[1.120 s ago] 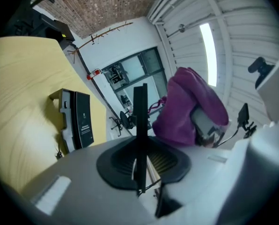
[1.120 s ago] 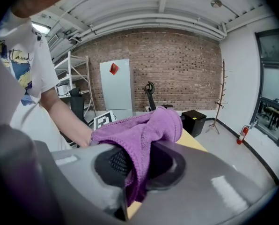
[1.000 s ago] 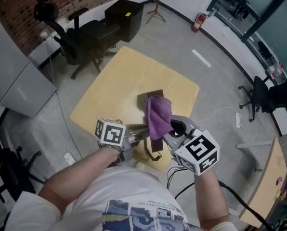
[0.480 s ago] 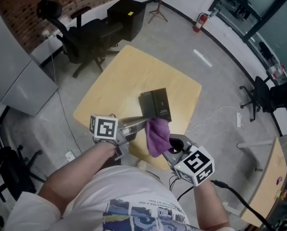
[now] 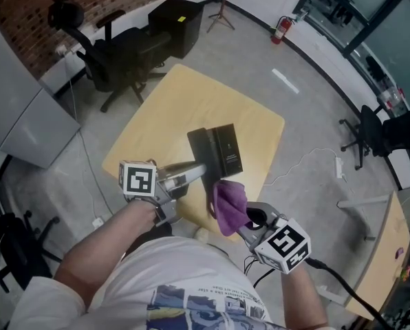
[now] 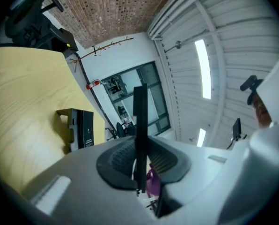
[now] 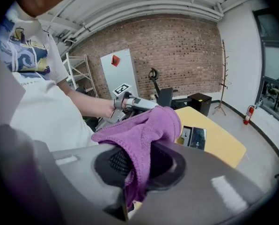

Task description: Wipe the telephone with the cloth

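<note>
The black telephone (image 5: pixel 227 150) lies flat on the yellow table (image 5: pixel 157 115); it also shows in the left gripper view (image 6: pixel 81 128) and the right gripper view (image 7: pixel 195 137). My left gripper (image 5: pixel 202 170) is shut on a thin black flat piece (image 5: pixel 198 148) that stands edge-on between its pads (image 6: pixel 139 139), just left of the telephone. My right gripper (image 5: pixel 248 218) is shut on the purple cloth (image 5: pixel 229 203), which bunches over its jaws (image 7: pixel 146 132). The cloth hangs at the table's near edge, apart from the telephone.
Black office chairs (image 5: pixel 119 47) and a black box (image 5: pixel 179 18) stand on the floor beyond the table. A grey cabinet (image 5: pixel 19 108) is at the left. A white cable (image 5: pixel 308 160) runs on the floor to the right, and a fire extinguisher (image 5: pixel 282 27) stands by the far wall.
The right gripper has drawn the cloth back off the telephone toward me, leaving the telephone uncovered. The left gripper has shifted left with the black piece still in its jaws.
</note>
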`<state>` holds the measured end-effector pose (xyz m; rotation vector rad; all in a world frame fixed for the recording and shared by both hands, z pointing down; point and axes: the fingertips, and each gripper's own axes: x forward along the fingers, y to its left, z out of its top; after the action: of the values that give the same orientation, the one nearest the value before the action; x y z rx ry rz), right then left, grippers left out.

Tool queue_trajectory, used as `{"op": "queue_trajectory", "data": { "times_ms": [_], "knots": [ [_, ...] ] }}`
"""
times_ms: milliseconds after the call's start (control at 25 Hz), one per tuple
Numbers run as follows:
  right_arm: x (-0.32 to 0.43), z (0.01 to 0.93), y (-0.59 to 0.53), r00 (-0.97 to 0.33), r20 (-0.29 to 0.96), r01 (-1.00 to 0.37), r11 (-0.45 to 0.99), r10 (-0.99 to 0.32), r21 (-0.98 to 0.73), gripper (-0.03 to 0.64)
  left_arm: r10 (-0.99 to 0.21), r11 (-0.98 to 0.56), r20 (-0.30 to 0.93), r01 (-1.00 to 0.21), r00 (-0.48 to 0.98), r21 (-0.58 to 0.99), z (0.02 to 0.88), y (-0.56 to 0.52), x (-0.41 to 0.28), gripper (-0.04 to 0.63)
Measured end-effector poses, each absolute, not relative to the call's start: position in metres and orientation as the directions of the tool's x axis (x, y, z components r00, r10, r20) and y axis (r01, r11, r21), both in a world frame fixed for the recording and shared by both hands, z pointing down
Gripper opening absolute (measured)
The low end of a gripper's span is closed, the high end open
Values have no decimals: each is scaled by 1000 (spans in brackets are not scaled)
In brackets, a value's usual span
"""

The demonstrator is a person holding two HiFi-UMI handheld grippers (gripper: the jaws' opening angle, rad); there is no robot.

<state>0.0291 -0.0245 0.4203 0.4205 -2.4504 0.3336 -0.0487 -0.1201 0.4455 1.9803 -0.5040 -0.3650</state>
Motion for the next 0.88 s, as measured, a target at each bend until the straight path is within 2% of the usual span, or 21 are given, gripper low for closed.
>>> {"op": "queue_trajectory", "data": {
  "times_ms": [200,360,680,880],
  "knots": [
    [35,384,-58,-781,547,-402,913,-302,-69,44,-446,-451,-85,-142,891,881,438,-108,-45,75],
    [27,366,-85,-810,493,-394,918,-319,-53,44,-395,-479,-116,-97,911,872,432,-93,-41,75],
    [5,353,-98,-881,410,-322,934,-236,-153,43,-299,-542,-205,10,932,840,417,-71,-32,76],
    [5,367,-81,-885,423,-294,937,-193,-187,43,-311,-549,-234,26,921,835,415,-71,-36,75]
  ]
}}
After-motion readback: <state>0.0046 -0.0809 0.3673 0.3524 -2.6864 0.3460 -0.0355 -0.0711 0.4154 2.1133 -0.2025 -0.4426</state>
